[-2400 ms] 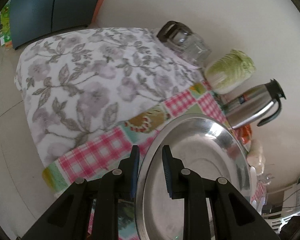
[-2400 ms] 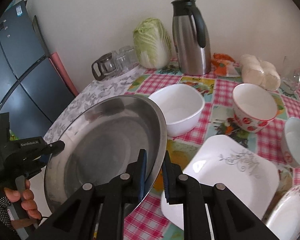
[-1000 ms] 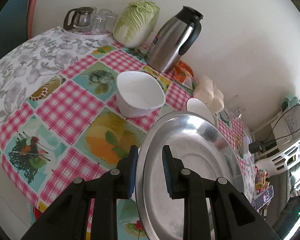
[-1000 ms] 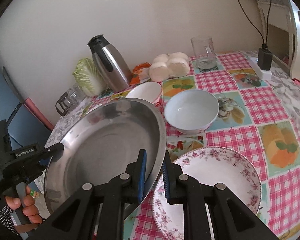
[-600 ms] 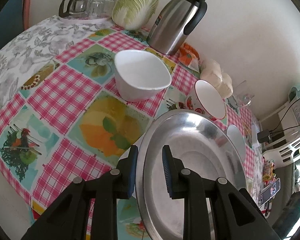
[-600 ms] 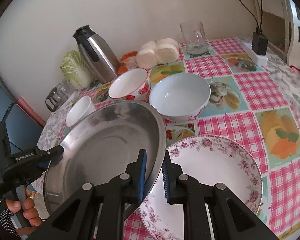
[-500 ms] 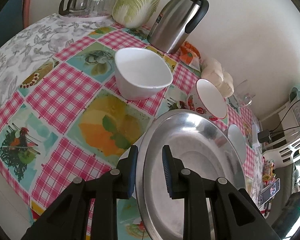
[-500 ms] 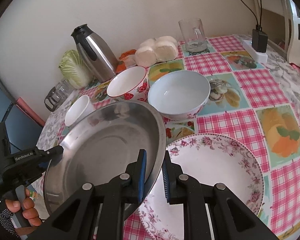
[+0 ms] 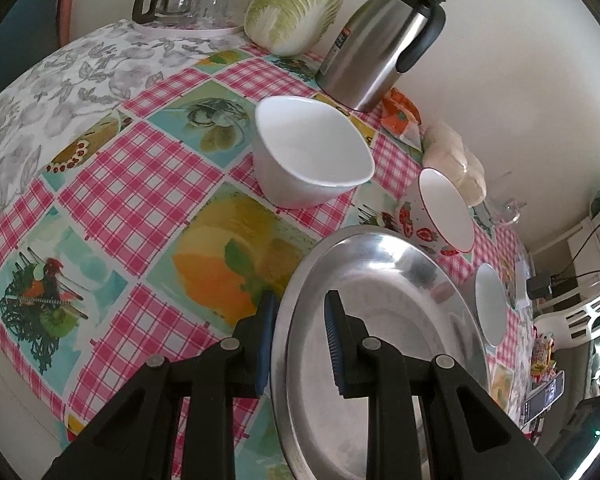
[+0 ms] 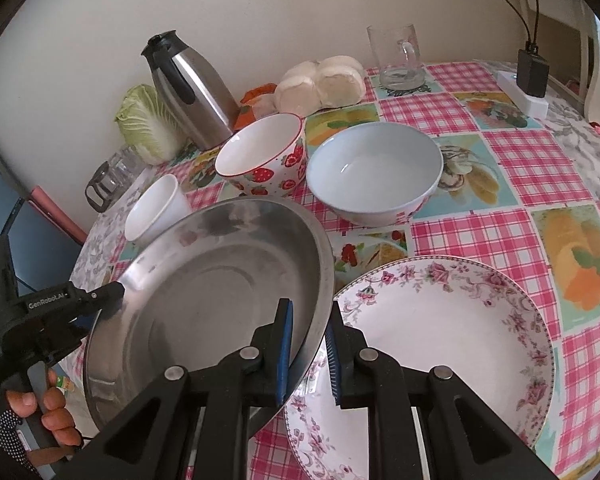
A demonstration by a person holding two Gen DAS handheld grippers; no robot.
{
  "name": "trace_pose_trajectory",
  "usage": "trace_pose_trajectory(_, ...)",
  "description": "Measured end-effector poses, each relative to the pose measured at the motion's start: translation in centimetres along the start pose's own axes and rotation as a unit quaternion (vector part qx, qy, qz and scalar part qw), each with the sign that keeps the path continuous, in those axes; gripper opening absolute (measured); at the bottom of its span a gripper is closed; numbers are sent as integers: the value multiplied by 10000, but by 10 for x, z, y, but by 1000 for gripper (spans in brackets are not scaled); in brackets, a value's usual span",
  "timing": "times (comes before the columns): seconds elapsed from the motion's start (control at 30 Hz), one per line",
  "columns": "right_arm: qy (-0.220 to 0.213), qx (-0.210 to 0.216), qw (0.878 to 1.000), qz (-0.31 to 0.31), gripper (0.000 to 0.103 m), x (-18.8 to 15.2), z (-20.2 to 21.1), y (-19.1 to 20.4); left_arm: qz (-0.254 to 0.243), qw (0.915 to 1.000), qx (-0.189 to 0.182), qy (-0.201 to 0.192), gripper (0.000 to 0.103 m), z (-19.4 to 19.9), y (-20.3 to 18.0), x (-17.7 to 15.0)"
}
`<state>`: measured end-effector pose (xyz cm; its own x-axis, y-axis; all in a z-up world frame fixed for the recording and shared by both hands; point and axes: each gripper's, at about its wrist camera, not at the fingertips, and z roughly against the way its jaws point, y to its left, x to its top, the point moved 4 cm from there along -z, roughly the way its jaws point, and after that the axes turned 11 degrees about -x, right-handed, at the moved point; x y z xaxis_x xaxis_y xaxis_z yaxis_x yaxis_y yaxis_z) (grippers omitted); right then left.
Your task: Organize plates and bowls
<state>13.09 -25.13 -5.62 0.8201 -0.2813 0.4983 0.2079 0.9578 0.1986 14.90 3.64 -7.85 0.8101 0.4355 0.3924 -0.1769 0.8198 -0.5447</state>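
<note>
Both grippers – the left gripper (image 9: 300,332) and the right gripper (image 10: 309,338) – are black plastic with blue ribbed pads and round silver screws, and the person's hand (image 10: 46,416) wears a black sleeve with white dots.

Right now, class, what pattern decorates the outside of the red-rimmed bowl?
Red strawberries on white, on the strawberry bowl; the right wrist view shows it best.

Two close wrist views angled down over the table (image 9: 148,184), sharing the steel plate (image 10: 220,300).
</note>
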Motion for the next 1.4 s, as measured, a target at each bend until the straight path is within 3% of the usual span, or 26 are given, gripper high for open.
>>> trace_pose_trajectory(0.27, 55, -44, 9999, 116, 18, -1, -9, 8, -8, 9999, 98, -99, 24, -2, 7, 6)
trace_pose_trajectory(1.07, 204, -113, 9996, 132, 18, -3, -23, 9, 183, 9992, 294, 177, 24, -20, 23, 2)
trace_pose_trajectory(1.37, 213, -123, 9997, 69, 18, -2, -22, 6, 255, 9989, 332, 205, 27, -20, 25, 2)
trace_pose_trajectory(1.4, 204, -121, 9997, 77, 18, -1, -21, 6, 251, 9989, 330, 215, 32, -19, 25, 2)
